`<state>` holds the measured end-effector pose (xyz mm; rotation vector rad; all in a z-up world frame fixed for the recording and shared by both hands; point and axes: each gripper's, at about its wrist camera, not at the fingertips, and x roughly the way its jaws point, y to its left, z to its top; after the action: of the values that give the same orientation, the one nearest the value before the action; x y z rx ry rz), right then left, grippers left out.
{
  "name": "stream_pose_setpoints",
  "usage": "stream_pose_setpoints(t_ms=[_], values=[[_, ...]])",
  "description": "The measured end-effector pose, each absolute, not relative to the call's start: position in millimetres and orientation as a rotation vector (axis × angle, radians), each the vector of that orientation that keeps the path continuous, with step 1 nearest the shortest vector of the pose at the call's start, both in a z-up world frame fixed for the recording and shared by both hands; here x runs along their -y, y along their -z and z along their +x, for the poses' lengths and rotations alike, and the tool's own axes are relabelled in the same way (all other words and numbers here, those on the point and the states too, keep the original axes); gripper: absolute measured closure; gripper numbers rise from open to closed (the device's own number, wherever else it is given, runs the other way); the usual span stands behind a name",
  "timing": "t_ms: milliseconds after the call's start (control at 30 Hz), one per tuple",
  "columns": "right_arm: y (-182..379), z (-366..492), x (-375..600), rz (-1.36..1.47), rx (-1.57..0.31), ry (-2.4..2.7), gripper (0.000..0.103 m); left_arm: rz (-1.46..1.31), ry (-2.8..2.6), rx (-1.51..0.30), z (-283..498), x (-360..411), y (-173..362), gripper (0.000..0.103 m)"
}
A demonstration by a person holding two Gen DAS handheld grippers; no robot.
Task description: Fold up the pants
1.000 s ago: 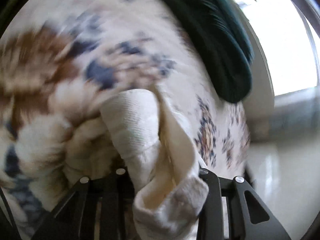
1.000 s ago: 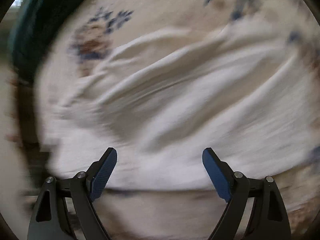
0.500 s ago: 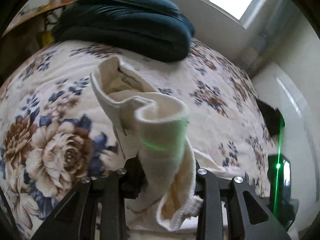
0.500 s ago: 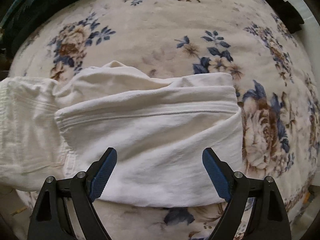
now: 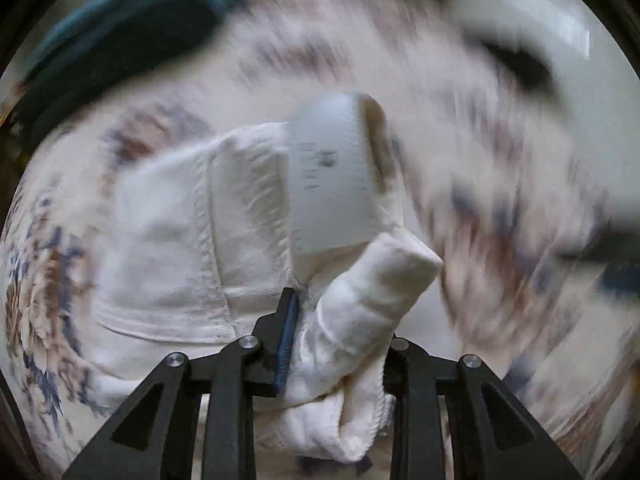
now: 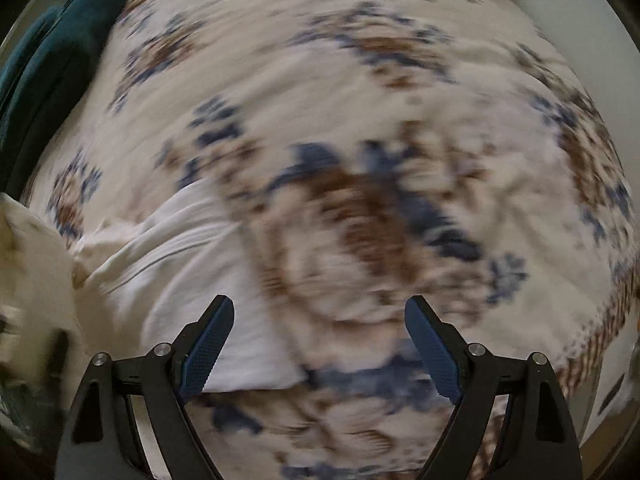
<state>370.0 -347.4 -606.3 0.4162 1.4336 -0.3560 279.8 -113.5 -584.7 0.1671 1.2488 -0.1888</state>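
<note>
The cream-white pants (image 5: 192, 240) lie bunched on a floral bedspread (image 5: 480, 200). My left gripper (image 5: 336, 344) is shut on a thick fold of the pants, which bulges up between its fingers and hides the right one. In the right wrist view the pants (image 6: 168, 280) show at the lower left. My right gripper (image 6: 318, 344) is open and empty, above the floral bedspread (image 6: 360, 120) at the pants' edge. Both views are motion-blurred.
A dark teal folded blanket (image 5: 112, 48) lies at the far side of the bed, also visible in the right wrist view (image 6: 44, 80). A dark object (image 5: 516, 64) lies near the bed's right edge.
The left gripper has swung with the held fold so the pants now lie to its left. The right gripper has moved right, off the pants and over the bare bedspread.
</note>
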Motion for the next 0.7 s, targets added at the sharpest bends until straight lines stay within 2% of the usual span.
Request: stream_pose_setpoints(t_ms=[67, 100, 133, 233, 367, 467, 567, 700], values=[[609, 363, 373, 0.44, -1.443, 0.39, 0.013, 0.285, 0.125, -1.271, 273, 138, 600, 0.073], [612, 356, 388, 0.475, -1.45, 0.405, 0.013, 0.288, 0.118, -1.256, 272, 144, 598, 0.064], [613, 352, 397, 0.497, -1.452, 0.411, 0.013, 0.239, 0.142, -1.262, 272, 148, 595, 0.043], [615, 343, 419, 0.536, -1.457, 0.417, 0.013, 0.177, 0.171, -1.275, 272, 165, 587, 0.03], [610, 336, 430, 0.593, -1.429, 0.364, 0.013, 0.142, 0.167, -1.243, 262, 183, 563, 0.025], [593, 337, 429, 0.544, -1.352, 0.263, 0.013, 0.14, 0.158, -1.284, 257, 174, 555, 0.023], [587, 347, 417, 0.536, -1.354, 0.156, 0.013, 0.129, 0.097, -1.282, 246, 147, 543, 0.022], [592, 360, 391, 0.738, -1.358, -0.1, 0.014, 0.043, -0.04, -1.295, 232, 84, 531, 0.015]])
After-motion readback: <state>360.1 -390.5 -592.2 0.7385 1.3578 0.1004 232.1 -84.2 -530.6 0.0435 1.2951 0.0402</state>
